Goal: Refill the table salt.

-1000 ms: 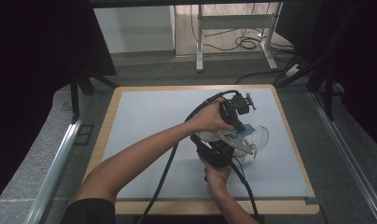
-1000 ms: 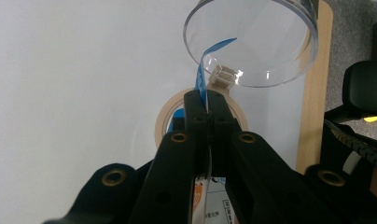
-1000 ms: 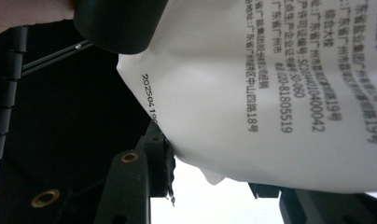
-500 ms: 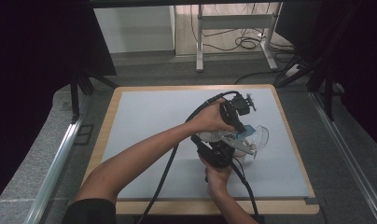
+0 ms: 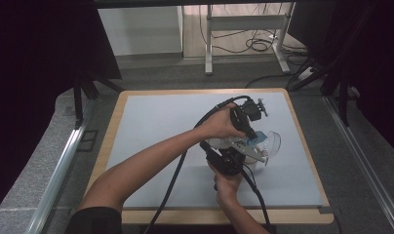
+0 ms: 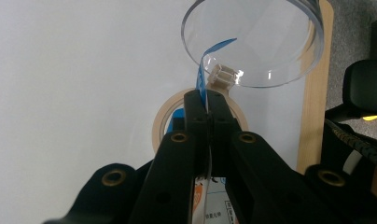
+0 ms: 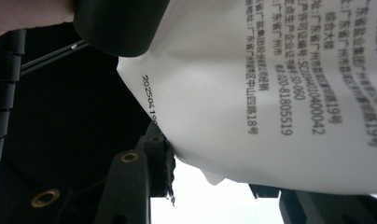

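Note:
A white pouch (image 5: 223, 143) with printed text and a blue top edge is held up between both grippers, right of the table's middle. My left gripper (image 5: 251, 139) comes from above, and its jaws (image 6: 207, 95) are shut on the pouch's blue edge (image 6: 200, 79). My right gripper (image 5: 231, 156) holds the pouch's lower body (image 7: 270, 84), with the bag bulging between its jaws (image 7: 219, 179). Just beyond stands a clear round dish (image 5: 274, 141) with a small white piece (image 6: 222, 74) in it. A beige tape roll (image 6: 165, 119) lies under the pouch.
A pale sheet covers the wooden-edged table (image 5: 151, 122). Black cables (image 5: 173, 180) trail from both grippers toward the near edge. Metal rails (image 5: 63, 161) run along both sides. A desk frame (image 5: 209, 44) and floor cables lie beyond the far edge.

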A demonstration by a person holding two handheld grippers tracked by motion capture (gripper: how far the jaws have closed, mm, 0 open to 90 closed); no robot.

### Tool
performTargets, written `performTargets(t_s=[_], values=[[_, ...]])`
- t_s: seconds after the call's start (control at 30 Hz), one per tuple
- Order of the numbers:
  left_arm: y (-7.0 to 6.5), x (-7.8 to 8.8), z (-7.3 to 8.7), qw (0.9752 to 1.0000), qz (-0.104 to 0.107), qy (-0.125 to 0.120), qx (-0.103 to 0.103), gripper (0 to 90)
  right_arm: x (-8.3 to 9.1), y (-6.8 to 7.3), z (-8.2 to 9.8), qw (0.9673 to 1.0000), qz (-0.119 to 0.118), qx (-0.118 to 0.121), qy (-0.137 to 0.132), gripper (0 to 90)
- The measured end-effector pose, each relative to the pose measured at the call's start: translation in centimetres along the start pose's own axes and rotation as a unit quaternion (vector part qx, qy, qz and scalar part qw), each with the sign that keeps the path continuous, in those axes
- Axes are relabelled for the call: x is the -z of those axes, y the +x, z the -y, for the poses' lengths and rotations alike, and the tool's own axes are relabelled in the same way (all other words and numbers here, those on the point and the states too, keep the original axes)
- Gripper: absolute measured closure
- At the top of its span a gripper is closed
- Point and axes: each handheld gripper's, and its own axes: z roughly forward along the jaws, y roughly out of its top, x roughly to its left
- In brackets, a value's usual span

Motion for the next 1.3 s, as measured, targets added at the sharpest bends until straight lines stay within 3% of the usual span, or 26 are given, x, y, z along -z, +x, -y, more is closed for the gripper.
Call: performTargets(t_s=[0.47,0.67,1.3], values=[[0.07,-0.38,-0.18,1.0,0.003,0.003,0.0,90.0,0.06,-0.39,0.08,1.0,0.003,-0.002,0.0,58.9],[0.05,-0.21,-0.15,1.0,0.001,0.003,0.001,90.0,-0.03,-0.31,0.05,0.9999,-0.001,-0.014,-0.004,59.2],[-0.04,-0.06,0.1,1.0,0.001,0.001,0.003,90.0,-0.01,-0.07,0.05,1.0,0.0,-0.003,-0.001,59.3]])
